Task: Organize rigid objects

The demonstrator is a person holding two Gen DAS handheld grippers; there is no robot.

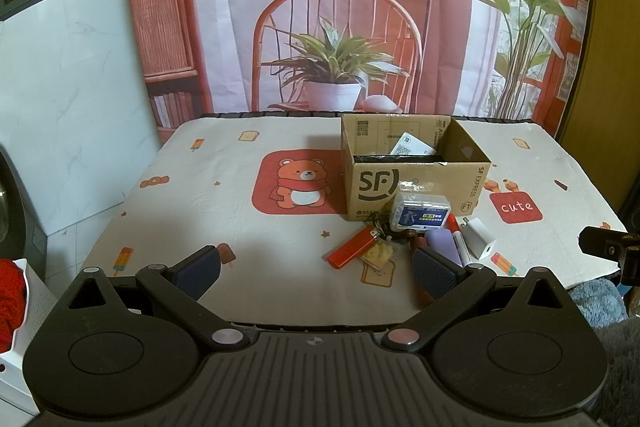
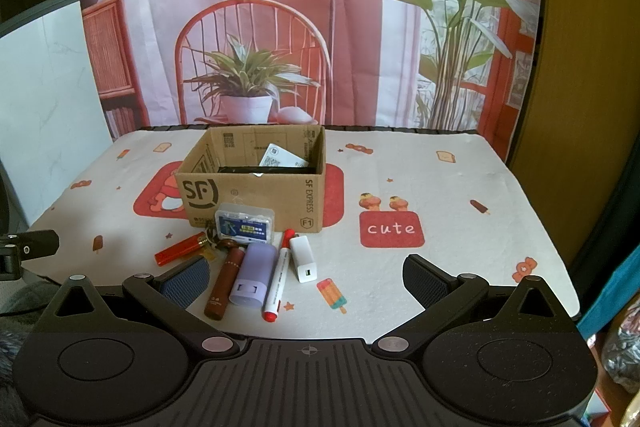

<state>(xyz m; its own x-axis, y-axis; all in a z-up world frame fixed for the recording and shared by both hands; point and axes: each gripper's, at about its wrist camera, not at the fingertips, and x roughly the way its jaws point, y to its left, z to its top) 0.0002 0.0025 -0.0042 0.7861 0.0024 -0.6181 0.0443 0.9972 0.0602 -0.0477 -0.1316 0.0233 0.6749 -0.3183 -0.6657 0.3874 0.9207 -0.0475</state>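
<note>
Tablecloth (image 1: 240,227), left gripper (image 1: 316,273) wide, empty, right gripper (image 2: 306,281) likewise

One cardboard box (image 2: 256,187); one lighter (image 2: 180,249); one marker (image 2: 278,277); one charger (image 2: 303,259); two tubes; one clear case (image 2: 245,225).

Stuff you can't quite make out here

Your cardboard box (image 2: 256,195) hides most of that white card (image 2: 280,155) inside, and the keychain clutter (image 1: 382,229) behind the lighter (image 1: 353,247) is too jumbled to identify.

Cardboard box (image 2: 256,183) walls item cluster (image 2: 248,263) behind (sides open)
</note>
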